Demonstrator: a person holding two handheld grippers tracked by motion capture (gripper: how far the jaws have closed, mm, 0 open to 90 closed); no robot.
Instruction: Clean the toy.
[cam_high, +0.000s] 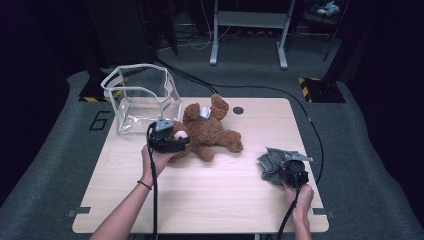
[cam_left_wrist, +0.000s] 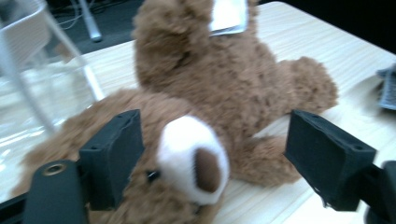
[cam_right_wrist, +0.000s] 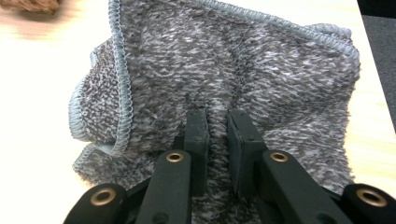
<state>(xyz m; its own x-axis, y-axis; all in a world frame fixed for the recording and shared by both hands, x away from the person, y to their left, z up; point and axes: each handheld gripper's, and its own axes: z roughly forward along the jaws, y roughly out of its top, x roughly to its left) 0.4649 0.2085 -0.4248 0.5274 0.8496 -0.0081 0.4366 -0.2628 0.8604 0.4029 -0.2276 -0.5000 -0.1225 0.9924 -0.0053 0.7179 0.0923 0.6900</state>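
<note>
— Teddy bear (cam_left_wrist: 224, 88): brown, shaggy, white muzzle, lying between the left gripper (cam_left_wrist: 212, 154)'s wide-standing jaws, unpinched. Its white tag is looking blurred, unreadable.
— And the right gripper (cam_right_wrist: 217, 140)?
— It's pinching a fold of the grey cloth (cam_right_wrist: 243, 70) narrowly.

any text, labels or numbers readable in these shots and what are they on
"6": a large dark numeral on the grey floor mat, left of the table.
White sewn-in tag on the teddy bear: any print on it is too blurred to read.
No readable text on the grey cloth or the clear box.
</note>
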